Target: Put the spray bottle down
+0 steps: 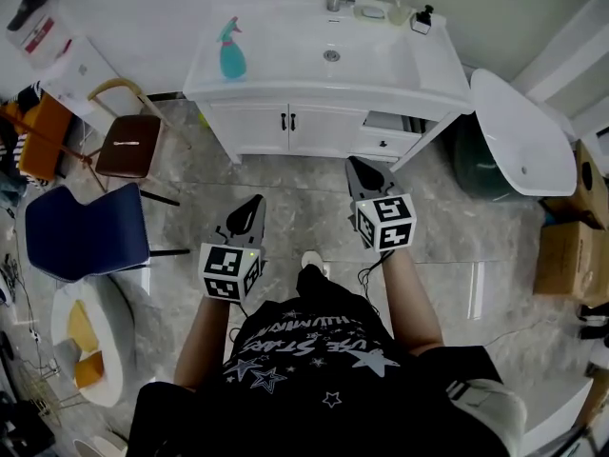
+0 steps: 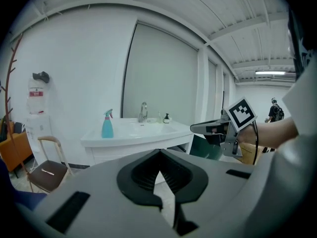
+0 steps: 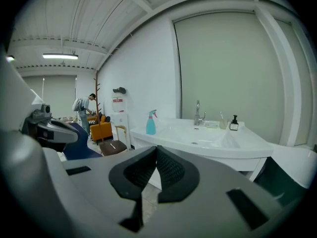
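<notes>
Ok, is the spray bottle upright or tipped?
Upright: the spray bottle stands on its base on the vanity top, trigger head up, in all three views.

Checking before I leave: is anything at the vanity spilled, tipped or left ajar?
The spray bottle stands upright on the counter's left end, and no spill shows. The one odd thing is the top right drawer under it, which looks pulled out a little.

Teal against white, over grey marble.
The spray bottle [image 1: 231, 53] is teal and the desk [image 1: 381, 74] white. The floor [image 1: 304, 208] is veined grey and the chair [image 1: 86, 231] blue. The left claw [image 1: 257, 201] and right claw [image 1: 352, 163] are black, with cubes patterned in black-and-white squares.
</notes>
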`<action>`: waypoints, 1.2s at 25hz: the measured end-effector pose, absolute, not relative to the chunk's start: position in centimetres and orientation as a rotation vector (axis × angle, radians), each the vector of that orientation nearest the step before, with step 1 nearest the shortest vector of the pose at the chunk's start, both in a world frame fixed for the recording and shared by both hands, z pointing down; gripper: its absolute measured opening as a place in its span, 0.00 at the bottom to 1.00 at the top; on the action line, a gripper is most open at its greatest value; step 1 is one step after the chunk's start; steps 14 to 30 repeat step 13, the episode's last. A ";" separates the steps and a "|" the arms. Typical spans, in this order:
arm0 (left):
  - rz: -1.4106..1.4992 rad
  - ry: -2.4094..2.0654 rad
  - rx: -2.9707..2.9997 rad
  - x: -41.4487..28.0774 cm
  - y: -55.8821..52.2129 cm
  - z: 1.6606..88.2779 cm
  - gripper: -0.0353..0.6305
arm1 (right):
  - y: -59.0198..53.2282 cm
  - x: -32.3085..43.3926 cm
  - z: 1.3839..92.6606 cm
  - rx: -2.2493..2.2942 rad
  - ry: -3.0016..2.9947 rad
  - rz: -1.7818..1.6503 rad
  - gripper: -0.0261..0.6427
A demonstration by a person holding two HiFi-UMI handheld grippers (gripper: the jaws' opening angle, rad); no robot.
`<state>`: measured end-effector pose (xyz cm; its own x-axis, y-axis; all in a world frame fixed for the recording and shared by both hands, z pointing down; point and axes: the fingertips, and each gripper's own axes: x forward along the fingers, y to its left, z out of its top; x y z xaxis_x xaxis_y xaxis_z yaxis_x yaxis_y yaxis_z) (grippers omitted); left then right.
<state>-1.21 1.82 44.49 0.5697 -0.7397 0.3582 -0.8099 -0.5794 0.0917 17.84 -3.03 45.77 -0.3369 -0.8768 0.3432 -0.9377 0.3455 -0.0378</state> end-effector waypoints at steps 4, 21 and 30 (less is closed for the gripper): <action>0.419 -1.259 2.570 -2.2 5.0 44.5 0.08 | 0.6 17.0 45.4 1.651 -2.336 0.336 0.06; 0.421 -1.195 2.609 -3.6 13.6 44.7 0.08 | 10.9 15.2 45.4 1.704 -2.310 0.343 0.06; 0.421 -1.195 2.609 -3.6 13.6 44.7 0.08 | 10.9 15.2 45.4 1.704 -2.310 0.343 0.06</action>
